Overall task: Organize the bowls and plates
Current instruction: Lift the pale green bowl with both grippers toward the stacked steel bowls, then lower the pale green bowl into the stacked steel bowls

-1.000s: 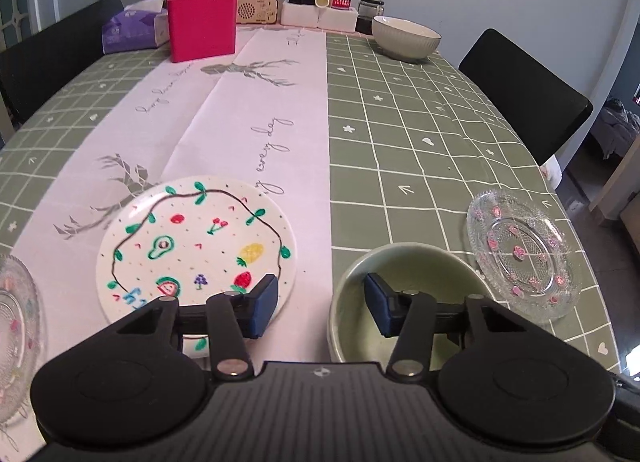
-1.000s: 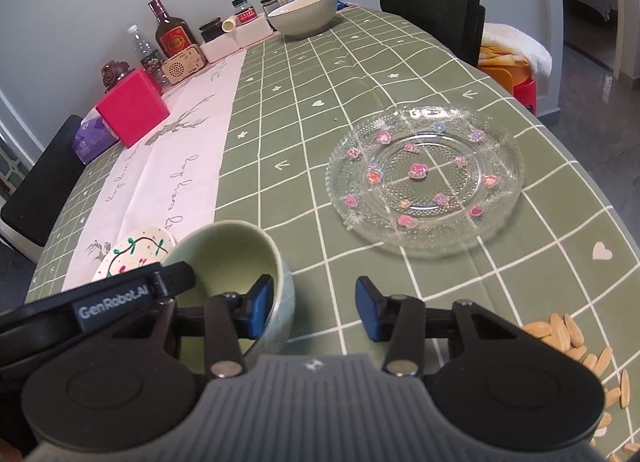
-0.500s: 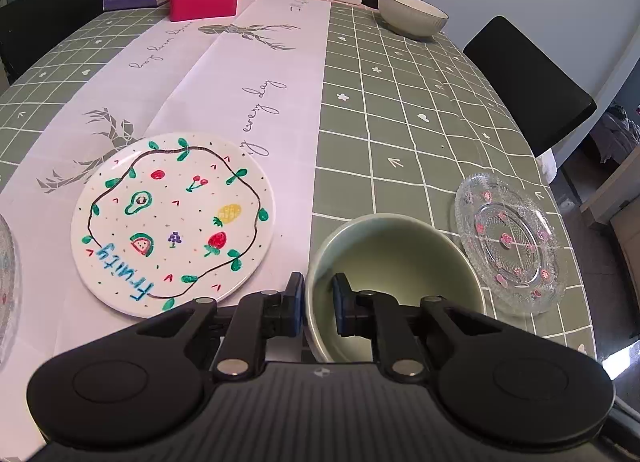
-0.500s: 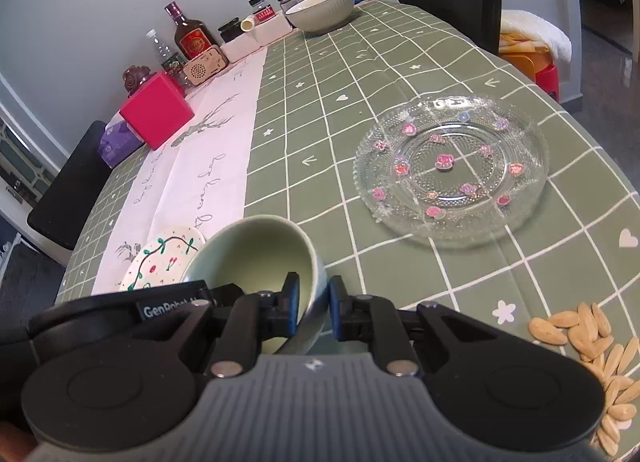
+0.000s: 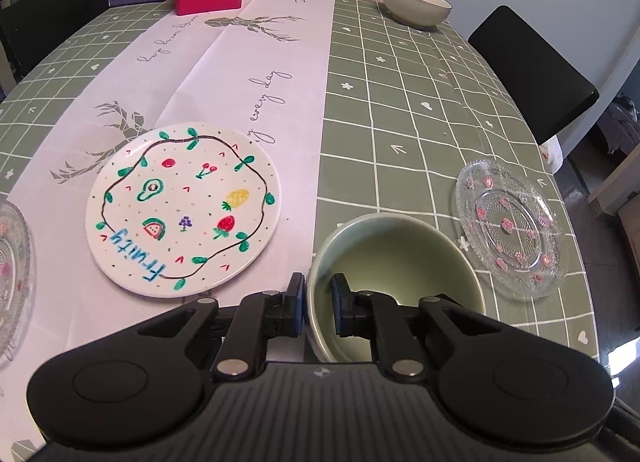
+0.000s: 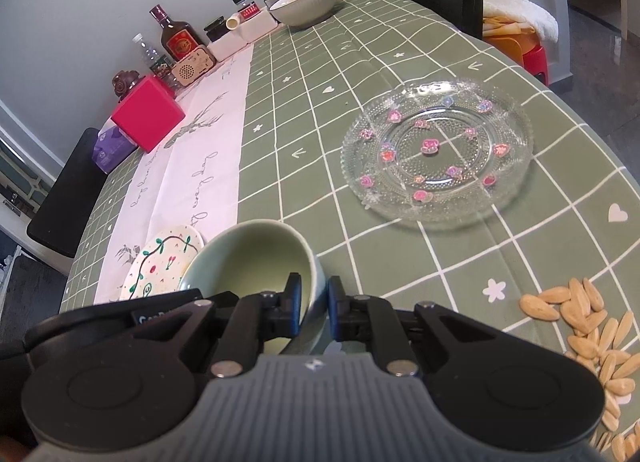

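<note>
Both the left claw (image 5: 317, 304) and right claw (image 6: 314, 306) are pinching opposite rim sides of the green bowl (image 5: 394, 274) at 6 o'clock on the bench (image 5: 420, 110), sorting seemingly barely begun, with fruit plate (image 5: 182, 208), glass plate (image 5: 512, 228) and far bowl (image 5: 416, 8) sitting unstacked.

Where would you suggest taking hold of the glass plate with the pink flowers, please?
Grip the glass plate by its raised, scalloped rim, one finger above and one slid beneath. It lies flat and shallow, offering nothing else to pinch. Coming low from the near edge seems best. Both tools, left and right, are clamped on the green bowl.
</note>
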Tool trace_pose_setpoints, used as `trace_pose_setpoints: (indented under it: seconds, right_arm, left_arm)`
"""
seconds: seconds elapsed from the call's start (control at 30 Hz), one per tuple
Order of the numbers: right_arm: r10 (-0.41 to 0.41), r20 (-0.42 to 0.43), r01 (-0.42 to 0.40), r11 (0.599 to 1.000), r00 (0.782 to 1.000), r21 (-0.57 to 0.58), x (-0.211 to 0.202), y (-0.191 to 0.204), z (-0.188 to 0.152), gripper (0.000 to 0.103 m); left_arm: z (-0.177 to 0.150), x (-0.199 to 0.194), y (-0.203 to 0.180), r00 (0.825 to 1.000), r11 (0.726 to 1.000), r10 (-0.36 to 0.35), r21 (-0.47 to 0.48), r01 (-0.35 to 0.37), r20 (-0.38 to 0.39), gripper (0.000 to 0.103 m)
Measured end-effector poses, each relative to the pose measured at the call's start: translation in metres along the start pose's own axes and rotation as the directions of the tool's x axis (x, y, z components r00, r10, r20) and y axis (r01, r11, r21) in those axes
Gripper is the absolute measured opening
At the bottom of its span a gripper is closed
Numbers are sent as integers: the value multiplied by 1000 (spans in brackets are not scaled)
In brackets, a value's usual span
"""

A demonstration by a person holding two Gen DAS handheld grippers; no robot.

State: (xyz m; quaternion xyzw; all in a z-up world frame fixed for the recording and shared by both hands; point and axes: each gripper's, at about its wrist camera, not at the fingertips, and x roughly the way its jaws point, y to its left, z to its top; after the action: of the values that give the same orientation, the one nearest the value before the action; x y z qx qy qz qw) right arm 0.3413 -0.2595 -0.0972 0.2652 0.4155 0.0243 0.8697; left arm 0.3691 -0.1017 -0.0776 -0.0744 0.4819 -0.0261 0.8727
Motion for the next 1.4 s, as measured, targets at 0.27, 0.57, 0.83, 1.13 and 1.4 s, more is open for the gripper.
trace_pose_setpoints:
  seconds: [0.27,0.57,0.83,1.13,1.4]
  right_arm:
    - [-3,-19,3,1000,1000,31,-21,6,-11,11]
    - [-20,-26,20,1000,999,-8,-66,37,-21,11]
    - [3,-35,-5,999,999,-52,-121,75,-41,11]
    - [25,-43,-29,995,999,-92,-181,108,-71,11]
    - [50,-87,-57,995,995,-80,-223,114,-109,12]
  left_arm:
    - [-6,-23,1,1000,1000,-5,14,5,-6,15]
    - [-13,-77,19,1000,1000,-11,-9,11,-5,15]
    - [-26,-144,41,1000,1000,3,-10,-3,1,15]
    - [-51,-208,64,1000,1000,2,-2,-2,-6,15]
    - [-89,-251,73,999,997,28,70,-27,-27,15]
